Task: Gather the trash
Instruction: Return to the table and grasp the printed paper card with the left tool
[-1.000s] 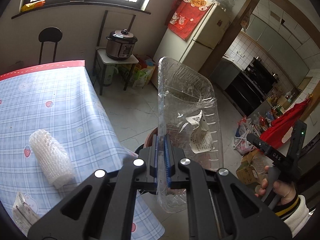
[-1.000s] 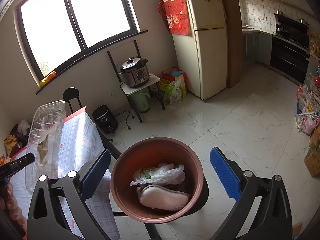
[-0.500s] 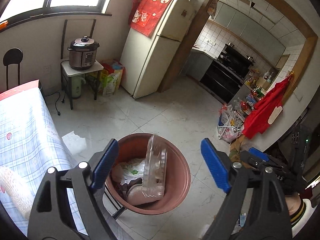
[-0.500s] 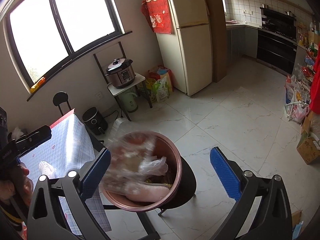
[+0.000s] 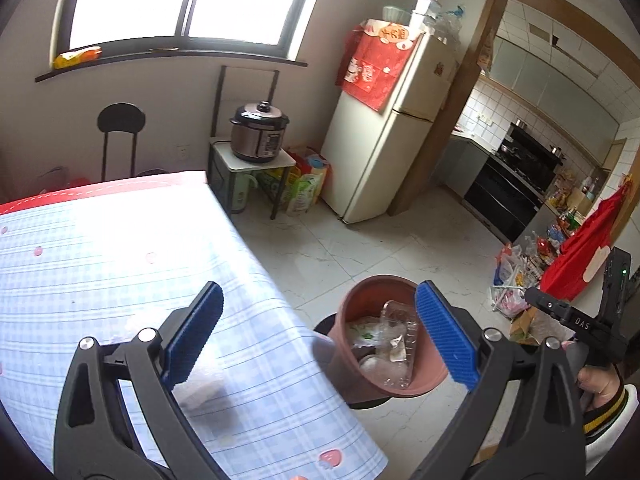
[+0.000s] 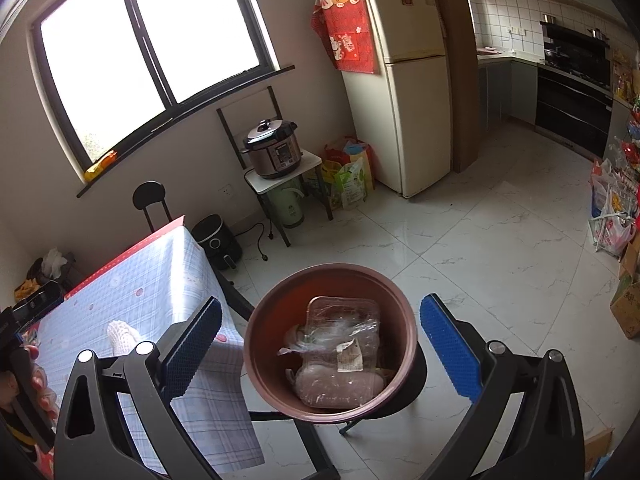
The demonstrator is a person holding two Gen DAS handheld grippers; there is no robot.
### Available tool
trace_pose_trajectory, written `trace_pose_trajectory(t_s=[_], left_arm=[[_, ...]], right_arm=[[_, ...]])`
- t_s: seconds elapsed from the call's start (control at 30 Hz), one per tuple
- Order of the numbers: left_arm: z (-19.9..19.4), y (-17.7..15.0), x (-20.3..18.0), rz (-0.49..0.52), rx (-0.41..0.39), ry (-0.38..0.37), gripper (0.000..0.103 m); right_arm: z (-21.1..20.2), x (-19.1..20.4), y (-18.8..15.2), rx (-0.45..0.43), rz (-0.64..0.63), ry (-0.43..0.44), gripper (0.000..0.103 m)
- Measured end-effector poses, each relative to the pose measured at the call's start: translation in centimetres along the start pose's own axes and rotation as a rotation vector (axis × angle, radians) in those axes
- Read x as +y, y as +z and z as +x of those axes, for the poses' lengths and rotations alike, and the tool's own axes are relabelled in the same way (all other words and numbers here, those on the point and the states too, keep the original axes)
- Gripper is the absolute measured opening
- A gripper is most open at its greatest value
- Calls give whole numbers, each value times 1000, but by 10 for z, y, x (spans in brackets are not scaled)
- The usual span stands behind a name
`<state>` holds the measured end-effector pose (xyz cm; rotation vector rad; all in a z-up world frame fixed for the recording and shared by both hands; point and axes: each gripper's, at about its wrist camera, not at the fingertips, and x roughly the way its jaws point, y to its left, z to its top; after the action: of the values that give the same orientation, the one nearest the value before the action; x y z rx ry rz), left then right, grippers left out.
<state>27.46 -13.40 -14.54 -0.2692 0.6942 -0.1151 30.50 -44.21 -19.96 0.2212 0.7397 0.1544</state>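
Both jaws gape empty; left gripper (image 5: 316, 344) has just dropped the plastic tray (image 6: 340, 344) into the bin (image 6: 256, 344), foam roll (image 6: 122, 334) remains

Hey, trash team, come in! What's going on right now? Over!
Left gripper open, empty. Right gripper open above the brown bin. Clear plastic tray lies inside. Bubble-wrap roll waits on the table. Nothing blocking.

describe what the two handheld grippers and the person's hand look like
Both the left gripper and right gripper have black angular frames, silver screws and ribbed blue pads. The right hand wears a white sleeve with a black-and-yellow striped cuff.
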Motion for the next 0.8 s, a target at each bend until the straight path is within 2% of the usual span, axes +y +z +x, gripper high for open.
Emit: trace_pose_trajectory(t_s=[0.23, 0.43, 0.63, 0.8], left_arm=[[-74, -18, 95, -124, -30, 140, 95], [-114, -56, 156, -195, 3, 235, 95], [-107, -110, 181, -145, 141, 274, 95], [-79, -156, 175, -65, 284, 233, 95]], right_arm=[[2, 73, -15, 19, -58, 76, 98], [12, 139, -36, 81, -134, 153, 98], [23, 199, -57, 157, -222, 217, 98], [28, 228, -73, 203, -279, 231, 98]])
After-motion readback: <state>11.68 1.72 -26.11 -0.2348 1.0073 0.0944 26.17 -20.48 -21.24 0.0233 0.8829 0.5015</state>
